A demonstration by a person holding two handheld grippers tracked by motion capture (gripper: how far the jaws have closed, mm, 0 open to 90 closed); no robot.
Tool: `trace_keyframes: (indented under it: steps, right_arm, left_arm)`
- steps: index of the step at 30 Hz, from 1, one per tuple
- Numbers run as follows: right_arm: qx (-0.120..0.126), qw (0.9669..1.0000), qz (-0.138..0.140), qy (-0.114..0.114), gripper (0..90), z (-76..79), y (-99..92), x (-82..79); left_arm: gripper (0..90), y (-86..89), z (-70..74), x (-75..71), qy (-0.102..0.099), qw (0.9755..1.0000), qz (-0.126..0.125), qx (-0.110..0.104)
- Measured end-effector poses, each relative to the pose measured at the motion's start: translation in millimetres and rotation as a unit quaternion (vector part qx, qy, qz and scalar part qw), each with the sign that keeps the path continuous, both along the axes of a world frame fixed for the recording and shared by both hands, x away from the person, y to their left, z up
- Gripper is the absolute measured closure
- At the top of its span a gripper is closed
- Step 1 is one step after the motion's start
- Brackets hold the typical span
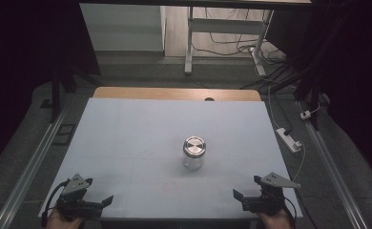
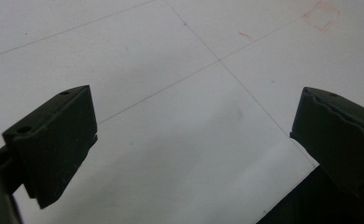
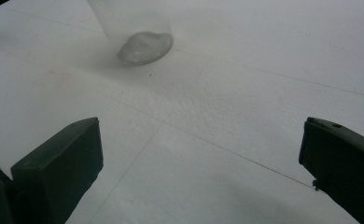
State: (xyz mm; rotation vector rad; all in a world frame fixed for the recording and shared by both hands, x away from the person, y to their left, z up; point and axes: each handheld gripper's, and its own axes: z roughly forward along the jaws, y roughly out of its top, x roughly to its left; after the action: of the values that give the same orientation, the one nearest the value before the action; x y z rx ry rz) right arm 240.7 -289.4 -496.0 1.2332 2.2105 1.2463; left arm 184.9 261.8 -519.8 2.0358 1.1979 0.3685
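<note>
obstacle: jar (image 1: 193, 152) mid-table | table (image 1: 127, 138) around it bare

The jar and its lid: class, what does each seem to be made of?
Jar: clear glass or plastic, hard to tell which; the white table shows through its wall. Lid: probably metal, silvery and brushed, with ring-shaped glints on top.

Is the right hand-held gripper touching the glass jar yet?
Apart. The high view shows the right hand-held gripper at the table's near edge, with bare white surface between it and the glass jar; the right gripper view shows its jaws open and empty.
</note>
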Motion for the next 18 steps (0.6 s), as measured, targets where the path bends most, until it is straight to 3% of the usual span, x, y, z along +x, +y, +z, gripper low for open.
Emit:
trace_keyframes:
  steps: [10,18]
  right_arm:
    - [-0.018,0.9997,0.013,-0.009,0.0,0.1,4.7,-1.9]
    - [-0.019,0.9996,0.018,-0.010,0.0,0.1,5.0,-1.8]
  left_arm:
    - [0.1,1.7,0.4,-1.2,-0.003,0.9999,-0.003,-0.011]
    - [0.6,-0.6,0.0,-0.4,0.003,1.0000,-0.004,-0.003]
